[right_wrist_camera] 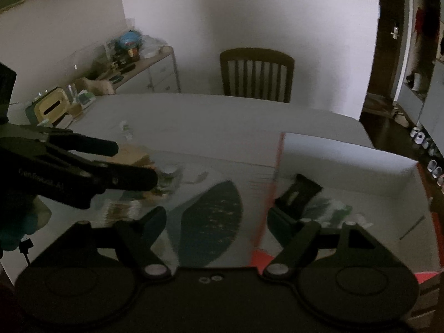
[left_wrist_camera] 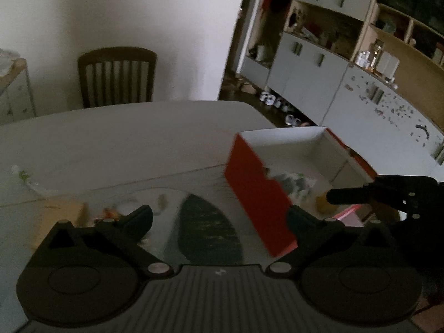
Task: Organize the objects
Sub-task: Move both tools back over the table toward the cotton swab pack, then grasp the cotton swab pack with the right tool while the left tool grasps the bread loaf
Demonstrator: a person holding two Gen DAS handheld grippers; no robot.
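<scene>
box: a red cardboard box (left_wrist_camera: 255,191) with a white inside stands open on the right part of the grey table (left_wrist_camera: 125,138); its near wall has a notch cut in the rim.
contents: a flat black packet (right_wrist_camera: 298,194) and some blurred green-and-white packets lie on the box floor.
loose things: small items sit on the table left of the box, among them what looks like a round tin (right_wrist_camera: 168,170) and a tan cardboard piece (right_wrist_camera: 133,152); blur hides what most of them are.
handling: judged light and stiff enough to pinch; the thin packets would be best taken across a short edge, and the tin, if it is one, across its sides, where it may slip.
left gripper (left_wrist_camera: 219,216): jaws spread wide with nothing between them, pointing down at the table, its right finger just beside the box's red wall.
right gripper (right_wrist_camera: 216,219): jaws wide apart and empty, angled down, straddling the box's left wall, with one finger over the box floor.
dark leaf-shaped patch (right_wrist_camera: 211,222): on the table surface between both sets of fingers.
</scene>
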